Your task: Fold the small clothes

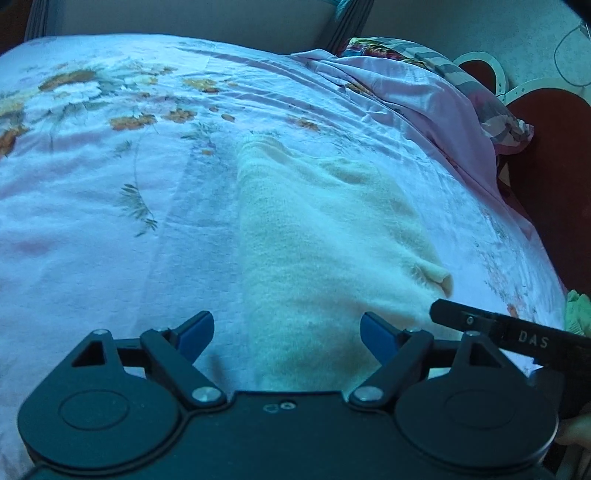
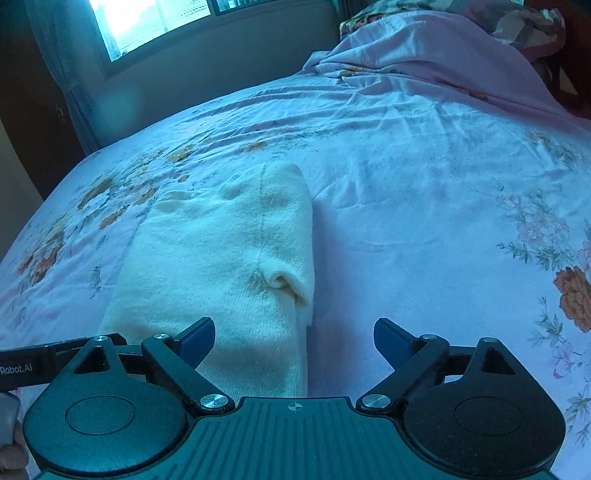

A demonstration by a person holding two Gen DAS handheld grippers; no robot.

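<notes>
A small cream knitted garment (image 1: 325,236) lies folded lengthwise into a long strip on the floral bedsheet (image 1: 110,184). A short sleeve end (image 1: 441,280) sticks out at its right side. My left gripper (image 1: 288,332) is open and empty, just above the garment's near end. The right wrist view shows the same garment (image 2: 229,251) with the sleeve opening (image 2: 284,282) near its right edge. My right gripper (image 2: 295,339) is open and empty over the garment's near right edge. The right gripper's body (image 1: 517,339) shows at the left view's right side.
The pale pink sheet (image 2: 424,184) with orange flowers covers the bed. A bunched pink cover and patterned pillow (image 1: 424,81) lie at the bed's head. A dark red headboard (image 1: 546,147) is at right. A window (image 2: 147,22) is behind the bed's far side.
</notes>
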